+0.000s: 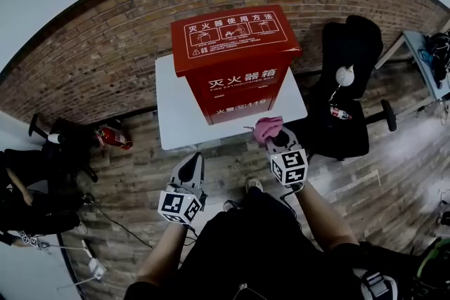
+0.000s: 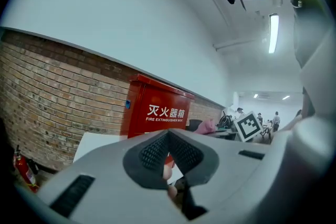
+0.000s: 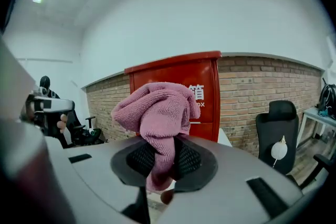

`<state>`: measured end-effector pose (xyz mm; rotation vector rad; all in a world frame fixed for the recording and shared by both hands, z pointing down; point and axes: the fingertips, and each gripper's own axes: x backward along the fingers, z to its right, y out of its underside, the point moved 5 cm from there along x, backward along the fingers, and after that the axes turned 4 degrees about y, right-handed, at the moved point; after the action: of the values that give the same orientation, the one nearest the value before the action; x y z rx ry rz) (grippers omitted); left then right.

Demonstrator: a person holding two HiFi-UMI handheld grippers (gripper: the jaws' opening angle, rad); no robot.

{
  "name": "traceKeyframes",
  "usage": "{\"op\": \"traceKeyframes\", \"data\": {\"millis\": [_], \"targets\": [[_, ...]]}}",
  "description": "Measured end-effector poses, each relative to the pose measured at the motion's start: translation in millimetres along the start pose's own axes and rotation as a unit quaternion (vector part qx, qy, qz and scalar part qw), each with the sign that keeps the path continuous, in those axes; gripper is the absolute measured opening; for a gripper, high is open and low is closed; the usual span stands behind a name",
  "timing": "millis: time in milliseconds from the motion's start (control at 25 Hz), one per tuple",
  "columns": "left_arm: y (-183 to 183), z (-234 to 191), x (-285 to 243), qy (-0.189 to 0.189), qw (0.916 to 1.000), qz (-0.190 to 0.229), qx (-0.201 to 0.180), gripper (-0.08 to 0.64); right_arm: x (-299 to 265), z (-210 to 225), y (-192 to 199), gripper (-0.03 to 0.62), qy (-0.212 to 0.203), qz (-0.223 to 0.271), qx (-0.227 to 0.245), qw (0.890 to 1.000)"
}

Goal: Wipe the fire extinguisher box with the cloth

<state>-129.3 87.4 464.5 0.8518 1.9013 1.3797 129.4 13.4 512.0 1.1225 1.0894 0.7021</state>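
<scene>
The red fire extinguisher box [image 1: 235,63] stands upright on a small white table [image 1: 176,116] against the brick wall. My right gripper [image 1: 273,140] hovers at the table's front edge, just below the box's right front corner, shut on a bunched pink cloth [image 1: 268,128]. In the right gripper view the cloth [image 3: 157,113] bulges out above the jaws [image 3: 163,144], with the box [image 3: 202,97] right behind it. My left gripper [image 1: 191,161] hangs lower, in front of the table, shut and holding nothing. The left gripper view looks past its closed tips [image 2: 168,136] to the box [image 2: 157,113].
A black office chair [image 1: 348,95] with a bottle on its seat stands right of the table. A red fire extinguisher [image 1: 112,137] lies on the wooden floor at the left, near another chair [image 1: 56,144]. A desk [image 1: 429,60] sits far right.
</scene>
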Motion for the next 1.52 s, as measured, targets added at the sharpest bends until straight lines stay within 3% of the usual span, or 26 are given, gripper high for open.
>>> {"op": "traceKeyframes", "data": {"millis": [480,1200,1520], "targets": [[-25.7,13.0,30.0,0.037,0.9980,0.043,-0.027,0.021,81.5,-54.4,-48.5,0.078,0.014,0.061,0.023,0.998],[-27.3,62.3,26.5,-0.020,0.9961,0.058,-0.063,0.021,98.4,-39.5,-59.5,0.075,-0.057,0.077,0.052,0.994],[-27.9,84.0,15.5,-0.018,0.9971,0.041,-0.061,0.021,101.1,-32.5,-60.3,0.075,-0.067,0.084,0.061,0.992]]}}
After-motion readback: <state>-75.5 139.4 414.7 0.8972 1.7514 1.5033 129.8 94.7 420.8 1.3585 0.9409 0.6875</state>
